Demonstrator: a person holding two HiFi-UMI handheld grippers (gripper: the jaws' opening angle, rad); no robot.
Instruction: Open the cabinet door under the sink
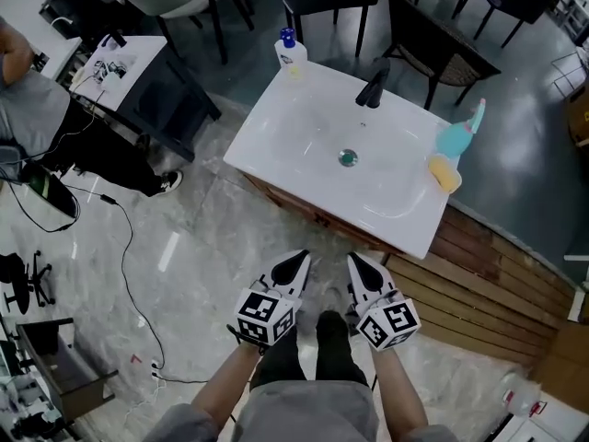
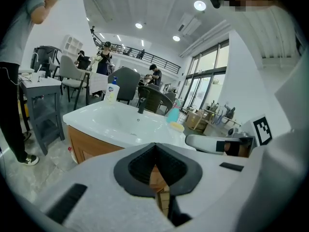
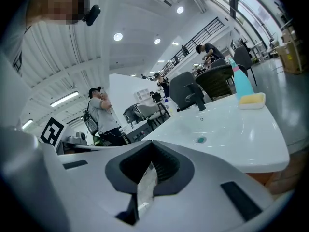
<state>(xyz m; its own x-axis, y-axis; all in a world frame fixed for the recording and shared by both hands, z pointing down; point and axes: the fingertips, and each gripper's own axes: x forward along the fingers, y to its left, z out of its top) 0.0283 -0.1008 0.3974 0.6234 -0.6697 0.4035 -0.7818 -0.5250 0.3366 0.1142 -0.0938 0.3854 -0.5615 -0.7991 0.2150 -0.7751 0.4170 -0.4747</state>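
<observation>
A white sink sits on a wooden cabinet, whose front shows only as a thin strip under the basin's near edge. In the head view both grippers hang side by side in front of that edge, short of the cabinet and touching nothing. My left gripper is shut and empty; my right gripper looks shut and empty too. The left gripper view has its closed jaws low before the cabinet's wooden side and the basin. The right gripper faces the basin's top.
On the sink stand a black faucet, a soap bottle, a teal bottle and a yellow sponge. Wooden slats lie to the right. A grey table, a person and floor cables are at left.
</observation>
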